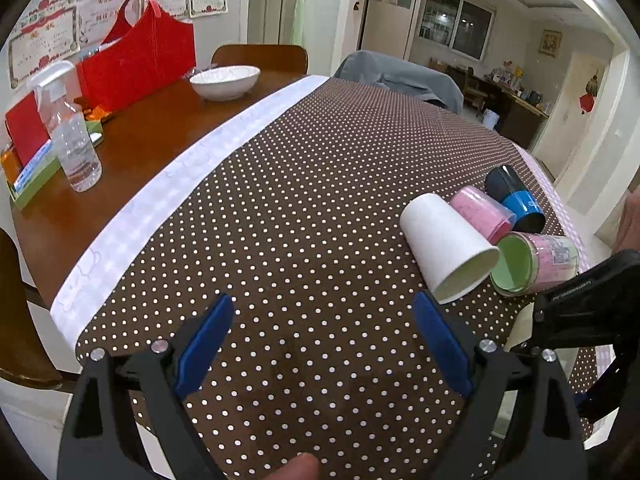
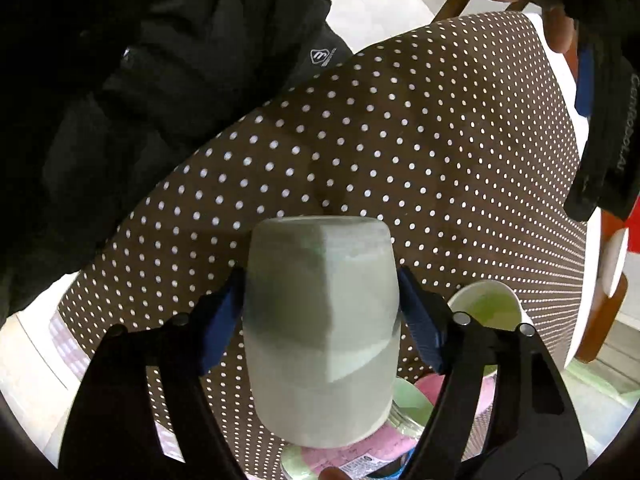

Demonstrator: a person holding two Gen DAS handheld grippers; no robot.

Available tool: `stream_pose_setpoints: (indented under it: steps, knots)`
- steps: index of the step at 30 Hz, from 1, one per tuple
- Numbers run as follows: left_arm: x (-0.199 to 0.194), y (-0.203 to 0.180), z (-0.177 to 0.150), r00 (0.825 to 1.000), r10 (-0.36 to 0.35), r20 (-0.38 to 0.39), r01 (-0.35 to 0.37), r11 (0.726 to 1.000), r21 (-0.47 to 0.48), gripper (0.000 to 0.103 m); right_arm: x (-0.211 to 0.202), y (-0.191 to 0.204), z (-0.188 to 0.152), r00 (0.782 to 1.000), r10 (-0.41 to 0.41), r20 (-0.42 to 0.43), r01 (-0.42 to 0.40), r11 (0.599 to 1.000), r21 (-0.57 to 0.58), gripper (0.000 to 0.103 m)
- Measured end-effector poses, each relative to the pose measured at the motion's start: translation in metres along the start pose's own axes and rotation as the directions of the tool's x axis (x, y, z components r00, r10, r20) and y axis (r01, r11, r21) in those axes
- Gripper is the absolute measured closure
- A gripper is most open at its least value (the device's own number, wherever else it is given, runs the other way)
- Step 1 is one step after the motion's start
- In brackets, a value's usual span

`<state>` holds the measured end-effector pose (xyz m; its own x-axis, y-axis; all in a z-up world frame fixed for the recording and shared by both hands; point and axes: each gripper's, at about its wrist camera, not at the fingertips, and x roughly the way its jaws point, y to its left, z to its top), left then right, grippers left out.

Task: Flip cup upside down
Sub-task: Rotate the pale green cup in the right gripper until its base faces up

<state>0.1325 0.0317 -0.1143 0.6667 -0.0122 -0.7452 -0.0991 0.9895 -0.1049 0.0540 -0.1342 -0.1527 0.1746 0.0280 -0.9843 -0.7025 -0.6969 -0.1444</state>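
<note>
Brown polka-dot cloth [image 1: 320, 208] covers most of the wooden table [image 1: 160, 128], w/ a white checked strip [image 1: 168, 192] along its edge. On the bare wood sit a red bag [image 1: 140, 68], a white bowl [image 1: 225, 80] and a clear spray bottle [image 1: 72, 136]. A grey garment [image 1: 400, 76] hangs over a chair at the far side.

Left gripper [image 1: 324, 340] hovers low over the cloth, jaws wide apart, nothing betw. them.

To its right, a cluster of cups lies on their sides: white paper cup [image 1: 448, 248] w/ mouth toward the camera, pink cup [image 1: 482, 212] just behind it, blue-and-black cup [image 1: 514, 200] beyond that, and a pink cup w/ green inside [image 1: 532, 264] touching the white one's rim.

Right gripper [image 2: 320, 312] is clamped on a pale green cup [image 2: 320, 328], blue pads [image 2: 420, 320] pressing both sides. The cup is held above the cloth near the table's near edge; can't tell which end is the mouth. In the left wrist view, only a sliver of it shows behind the right tool's black body.
</note>
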Motion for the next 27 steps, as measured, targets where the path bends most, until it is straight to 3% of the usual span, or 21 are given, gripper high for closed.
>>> stream_pose_setpoints:
  steps: [8,13,17,20,27]
  knots:
    - [0.004,0.0,0.001,0.999,-0.043,0.004,0.043,0.999,0.017,0.013,-0.008,-0.017,-0.001,1.0,0.001,0.023,-0.004,0.986,0.166,0.03]
    - [0.002,-0.006,0.004,0.997,-0.076,0.016,0.075,0.996,0.054,0.013,-0.021,-0.029,-0.011,0.997,-0.048,0.068,0.02,0.93,0.368,0.03]
    - [-0.001,-0.011,0.007,0.994,-0.104,0.03,0.101,0.991,0.084,0.013,-0.032,-0.039,-0.029,0.99,-0.087,0.109,0.011,0.828,0.56,0.03]
    - [-0.003,-0.016,0.008,0.991,-0.128,0.042,0.123,0.986,0.116,0.013,-0.038,-0.041,-0.042,0.985,-0.116,0.127,-0.002,0.729,0.684,0.03]
    - [-0.007,-0.024,0.007,0.981,-0.183,0.06,0.171,0.971,0.169,0.013,-0.044,-0.047,-0.075,0.959,-0.21,0.193,-0.085,0.435,0.896,0.03]
